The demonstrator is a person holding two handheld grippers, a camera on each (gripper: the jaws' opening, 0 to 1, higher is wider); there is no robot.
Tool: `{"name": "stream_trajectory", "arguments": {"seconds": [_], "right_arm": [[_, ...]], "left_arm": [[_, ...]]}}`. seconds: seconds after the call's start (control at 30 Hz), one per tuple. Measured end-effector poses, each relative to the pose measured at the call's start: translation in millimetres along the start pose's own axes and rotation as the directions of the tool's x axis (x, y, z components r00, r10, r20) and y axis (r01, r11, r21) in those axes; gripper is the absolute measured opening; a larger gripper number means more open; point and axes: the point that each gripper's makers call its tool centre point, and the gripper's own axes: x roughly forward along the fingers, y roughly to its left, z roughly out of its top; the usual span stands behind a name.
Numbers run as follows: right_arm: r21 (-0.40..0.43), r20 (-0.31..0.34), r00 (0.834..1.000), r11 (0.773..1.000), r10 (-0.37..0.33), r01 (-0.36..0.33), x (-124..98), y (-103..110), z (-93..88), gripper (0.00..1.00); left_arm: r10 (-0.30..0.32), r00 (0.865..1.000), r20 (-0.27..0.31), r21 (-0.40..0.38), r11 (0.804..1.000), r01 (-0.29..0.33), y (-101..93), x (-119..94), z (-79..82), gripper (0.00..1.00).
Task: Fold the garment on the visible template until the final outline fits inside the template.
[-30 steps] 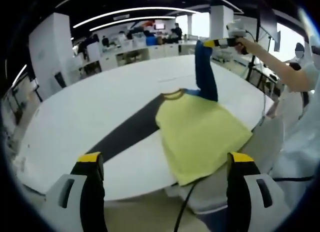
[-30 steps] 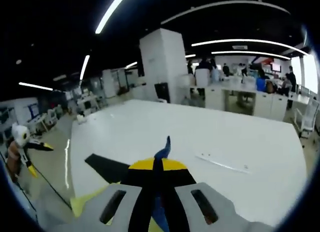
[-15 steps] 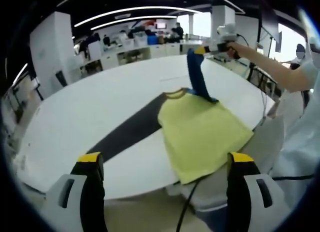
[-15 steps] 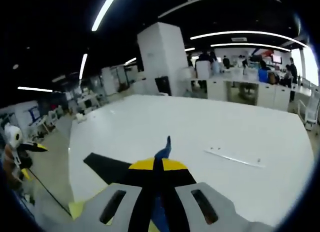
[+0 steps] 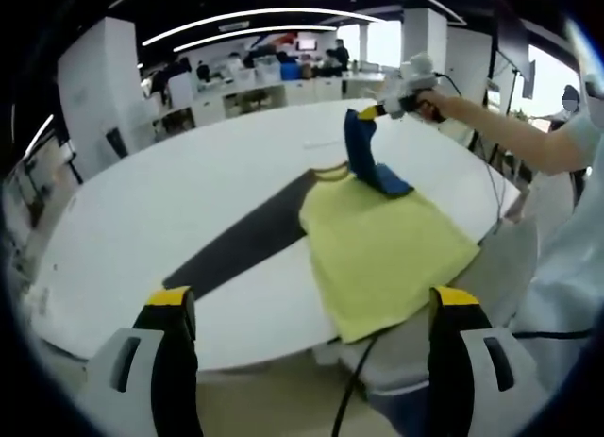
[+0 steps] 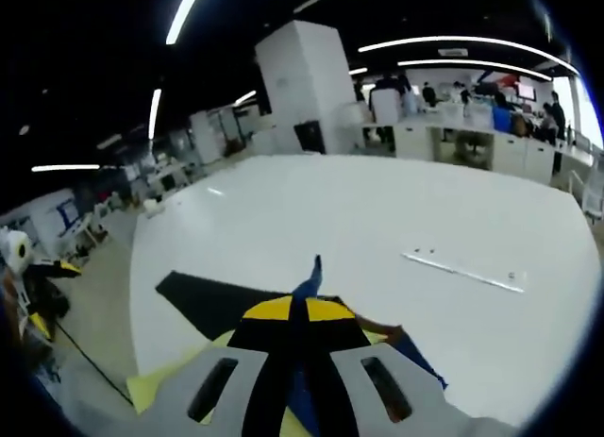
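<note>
A yellow shirt (image 5: 377, 243) with blue sleeves lies on the white table (image 5: 142, 210), its collar end over a dark template strip (image 5: 250, 243). My right gripper (image 5: 371, 112) is shut on one blue sleeve (image 5: 363, 159) and holds it up over the shirt near the collar. In the right gripper view its jaws (image 6: 300, 310) are closed, with the blue sleeve (image 6: 310, 278) poking out above the dark template (image 6: 212, 300) and the yellow cloth (image 6: 156, 390). My left gripper (image 5: 311, 310) hangs open, off the table's near edge, with nothing between its jaws.
A person's arm (image 5: 510, 135) reaches in from the right, holding the right gripper. A thin tape strip (image 6: 462, 272) lies on the table. A cable and a grey seat (image 5: 396, 361) sit below the table's near edge. Desks and a white pillar (image 6: 302, 88) stand behind.
The right gripper has come down and moved left with the blue sleeve, from high above the shirt to low over its collar end. The left gripper has stayed put.
</note>
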Motion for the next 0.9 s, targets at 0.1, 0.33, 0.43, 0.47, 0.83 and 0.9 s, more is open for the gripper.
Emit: {"name": "stream_trajectory", "arguments": {"seconds": [0.1,0.33,0.43,0.47,0.83,0.9], "right_arm": [[0.003,-0.033,0.999,1.000,0.003,-0.003,9,3,-12.8,0.03],[0.026,-0.072,0.997,0.999,0.022,-0.020,26,10,-32.1,0.03],[0.033,-0.083,0.996,0.999,0.027,-0.024,32,12,-37.7,0.03],[0.035,-0.088,0.996,0.999,0.029,-0.026,34,12,-40.0,0.03],[0.081,-0.128,0.991,0.996,0.044,-0.033,57,19,-61.9,0.03],[0.089,-0.134,0.990,0.995,0.048,-0.036,61,21,-65.3,0.03]], "left_arm": [[0.001,1.000,-0.004,-0.004,1.000,-0.001,-0.1,0,-1.3,1.00],[0.002,1.000,-0.013,-0.010,1.000,-0.002,0.6,1,-3.9,1.00],[0.001,1.000,-0.014,-0.011,1.000,-0.001,0.6,1,-4.3,1.00],[0.000,1.000,-0.014,-0.012,1.000,0.000,0.6,2,-4.3,1.00],[-0.003,1.000,-0.019,-0.017,1.000,0.002,1.6,3,-7.1,0.99],[-0.002,1.000,-0.020,-0.019,1.000,0.001,1.8,3,-7.6,0.99]]}}
